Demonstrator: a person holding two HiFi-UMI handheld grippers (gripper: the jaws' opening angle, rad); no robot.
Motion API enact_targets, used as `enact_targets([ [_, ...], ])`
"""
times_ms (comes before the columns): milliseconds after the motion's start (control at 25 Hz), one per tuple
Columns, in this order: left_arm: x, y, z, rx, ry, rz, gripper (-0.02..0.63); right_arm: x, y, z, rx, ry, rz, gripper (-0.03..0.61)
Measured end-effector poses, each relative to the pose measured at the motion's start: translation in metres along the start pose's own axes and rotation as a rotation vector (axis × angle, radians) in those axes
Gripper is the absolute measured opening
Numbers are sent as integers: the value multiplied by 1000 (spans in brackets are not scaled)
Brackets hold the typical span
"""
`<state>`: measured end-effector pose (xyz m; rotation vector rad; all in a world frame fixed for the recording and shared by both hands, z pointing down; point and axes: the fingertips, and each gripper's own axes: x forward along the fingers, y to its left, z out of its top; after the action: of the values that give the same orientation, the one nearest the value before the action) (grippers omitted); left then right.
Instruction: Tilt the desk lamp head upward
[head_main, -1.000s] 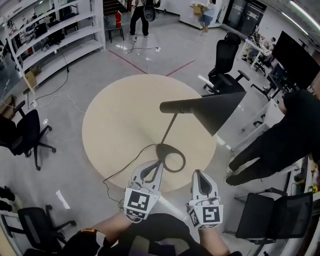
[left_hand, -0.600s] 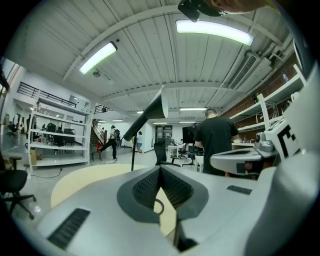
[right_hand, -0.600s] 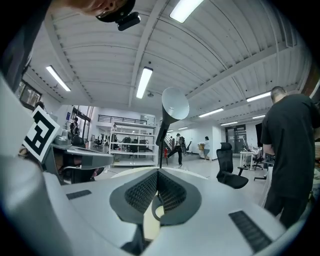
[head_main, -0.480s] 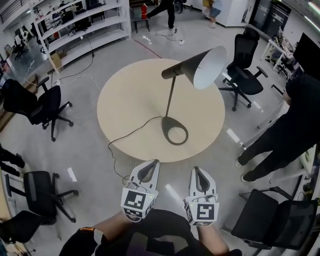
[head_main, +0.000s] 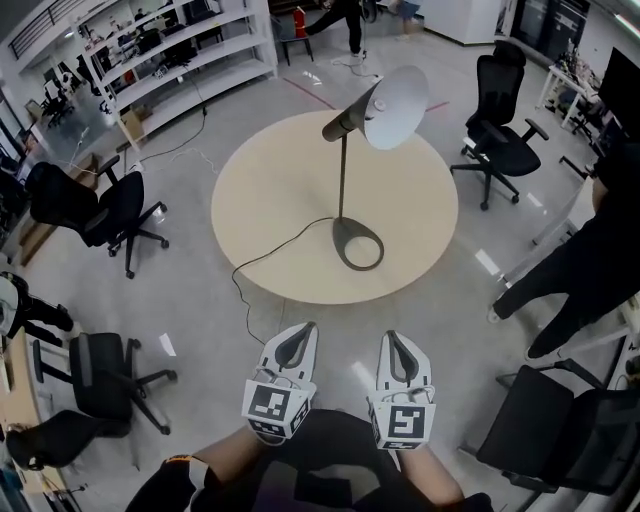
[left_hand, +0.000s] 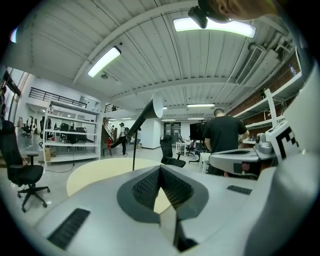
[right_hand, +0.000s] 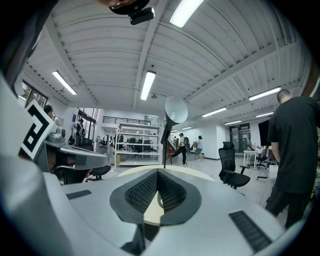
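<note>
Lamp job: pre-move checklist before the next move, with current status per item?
1. Left gripper empty, jaws together: ok.
2. Right gripper empty, jaws together: ok.
3. Lamp head tilted upward, its open side facing up: ok.
4. Lamp base flat on the table, stem upright: ok.
5. Grippers near enough to touch the lamp: not ok; both are held short of the table's near edge, apart from it.
6. Cord out of the way: cannot tell; it runs from the base off the near edge to the floor, left of the grippers' straight line to the lamp.
</note>
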<state>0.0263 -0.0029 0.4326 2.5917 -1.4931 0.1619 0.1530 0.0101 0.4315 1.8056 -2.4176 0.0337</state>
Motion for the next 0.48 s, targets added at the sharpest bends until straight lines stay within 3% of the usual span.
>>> enact_targets([
  [480, -24, 5, -16, -19, 19, -24, 46, -13, 32, -8, -9, 33, -11, 15],
])
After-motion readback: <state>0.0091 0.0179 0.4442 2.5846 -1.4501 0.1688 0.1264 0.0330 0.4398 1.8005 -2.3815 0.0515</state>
